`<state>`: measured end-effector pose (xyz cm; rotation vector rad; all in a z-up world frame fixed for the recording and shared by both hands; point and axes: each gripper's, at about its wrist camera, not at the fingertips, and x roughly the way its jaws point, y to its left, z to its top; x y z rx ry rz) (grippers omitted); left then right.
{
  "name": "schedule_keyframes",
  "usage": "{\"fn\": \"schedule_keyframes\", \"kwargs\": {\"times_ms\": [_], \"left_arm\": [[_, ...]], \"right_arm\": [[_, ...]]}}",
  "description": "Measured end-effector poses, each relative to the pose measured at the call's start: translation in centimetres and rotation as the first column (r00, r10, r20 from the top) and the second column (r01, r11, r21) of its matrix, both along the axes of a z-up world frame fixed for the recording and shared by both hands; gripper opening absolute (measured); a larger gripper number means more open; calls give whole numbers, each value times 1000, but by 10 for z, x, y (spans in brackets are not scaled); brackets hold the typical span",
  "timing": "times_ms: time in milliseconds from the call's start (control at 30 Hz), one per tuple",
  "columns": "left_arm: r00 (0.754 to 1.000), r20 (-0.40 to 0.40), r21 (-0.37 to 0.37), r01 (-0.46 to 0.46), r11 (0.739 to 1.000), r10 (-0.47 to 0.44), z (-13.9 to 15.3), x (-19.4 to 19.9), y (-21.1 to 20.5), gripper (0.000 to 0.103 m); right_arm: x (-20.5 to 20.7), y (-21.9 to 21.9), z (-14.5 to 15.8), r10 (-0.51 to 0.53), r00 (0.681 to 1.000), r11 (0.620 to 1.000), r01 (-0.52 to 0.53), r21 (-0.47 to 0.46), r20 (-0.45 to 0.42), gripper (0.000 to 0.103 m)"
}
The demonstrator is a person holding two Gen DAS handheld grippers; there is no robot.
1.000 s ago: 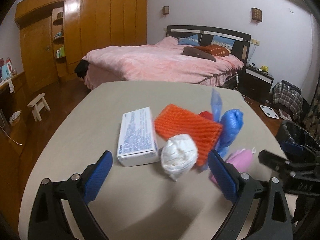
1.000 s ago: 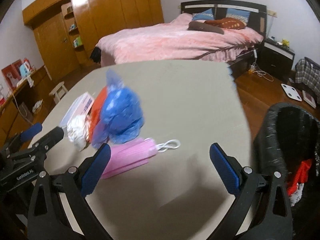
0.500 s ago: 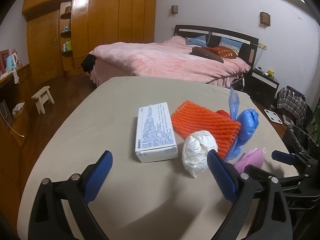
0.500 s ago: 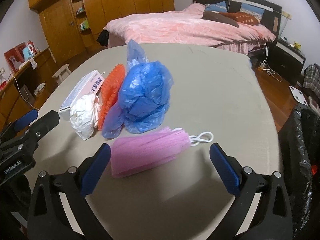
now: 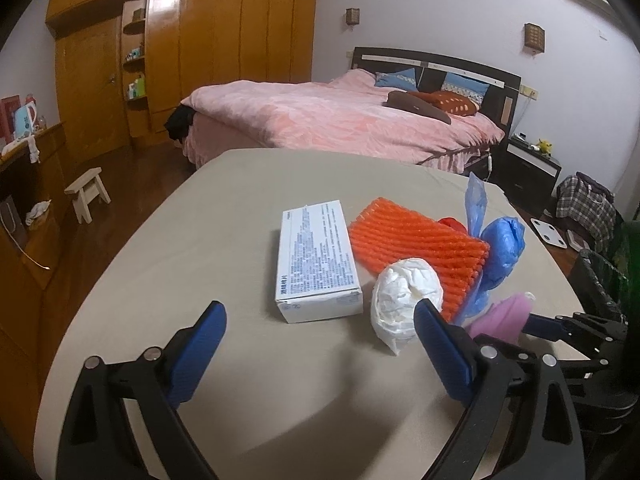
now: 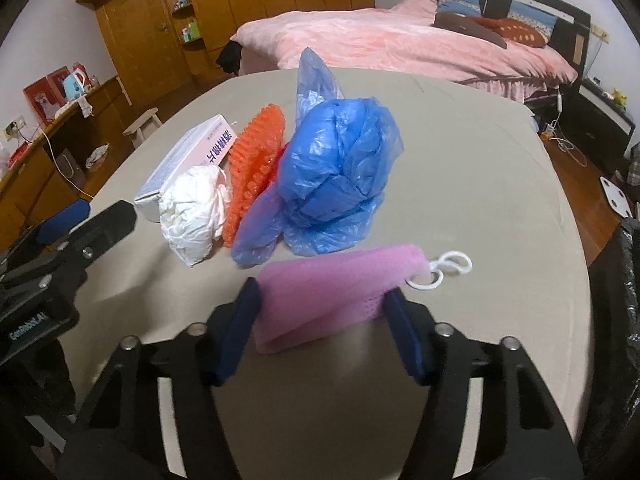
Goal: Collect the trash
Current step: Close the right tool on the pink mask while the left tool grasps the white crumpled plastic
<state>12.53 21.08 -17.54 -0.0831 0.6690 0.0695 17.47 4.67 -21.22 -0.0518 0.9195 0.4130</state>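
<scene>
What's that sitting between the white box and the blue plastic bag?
An orange foam net lies between the box and the bag, with a crumpled white wad just in front, seen from the left view.

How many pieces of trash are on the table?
5, bunched together: white box farthest left, crumpled white paper, orange foam net, blue plastic bag, pink mask between the right gripper fingers. Something red peeks behind, maybe another.

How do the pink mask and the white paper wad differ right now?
The pink mask is flat and folded, with a white ear loop; the white paper wad is a crumpled ball. The mask sits between the right gripper fingers; the wad lies untouched beside the orange foam net. Both rest on the table.
</scene>
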Motion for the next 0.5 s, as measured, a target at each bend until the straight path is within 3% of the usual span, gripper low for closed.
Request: {"fn": "schedule_keyframes", "kwargs": {"times_ms": [300,500], "left_arm": [[997,-40,-34,59,998,-60,-6,12,-23,79],[994,-71,-56,80,995,-83,-13,24,-34,68]], "right_arm": [[-2,-7,8,37,999,999,-38,21,27,21],[0,-24,15,23,999,1000,-23,18,46,12]]}}
